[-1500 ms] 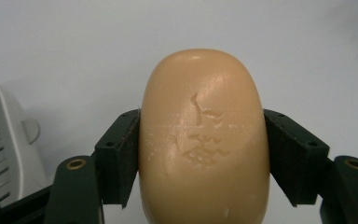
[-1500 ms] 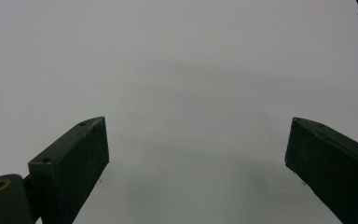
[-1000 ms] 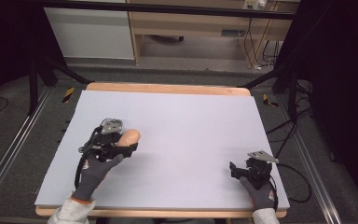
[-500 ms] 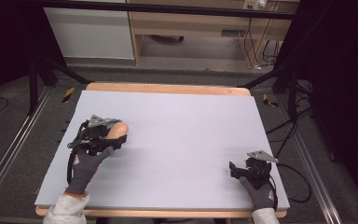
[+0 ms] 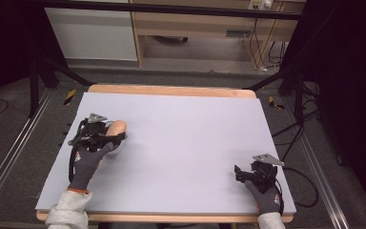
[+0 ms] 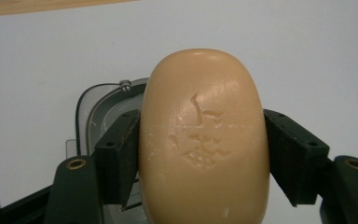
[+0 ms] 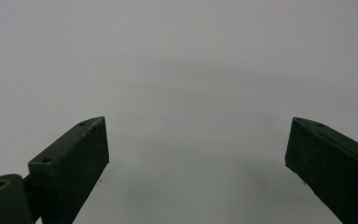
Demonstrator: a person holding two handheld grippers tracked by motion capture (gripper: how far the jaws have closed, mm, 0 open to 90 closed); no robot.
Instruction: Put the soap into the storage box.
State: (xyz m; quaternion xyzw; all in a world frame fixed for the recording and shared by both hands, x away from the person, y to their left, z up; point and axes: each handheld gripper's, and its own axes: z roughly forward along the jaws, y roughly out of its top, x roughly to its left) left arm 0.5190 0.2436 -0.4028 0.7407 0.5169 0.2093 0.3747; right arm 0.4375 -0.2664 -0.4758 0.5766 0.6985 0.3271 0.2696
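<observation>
Soap bar [image 6: 204, 140] clamped between left gripper [image 6: 203, 154] jaws above clear soap dish [image 6: 103, 112]; placement pending. Right gripper [image 7: 196, 154] spread wide, idle on white tabletop [image 5: 195, 138].

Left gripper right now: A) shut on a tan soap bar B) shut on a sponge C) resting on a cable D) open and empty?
A: in the left gripper view both black jaws of the left gripper press the sides of the tan soap bar.
</observation>
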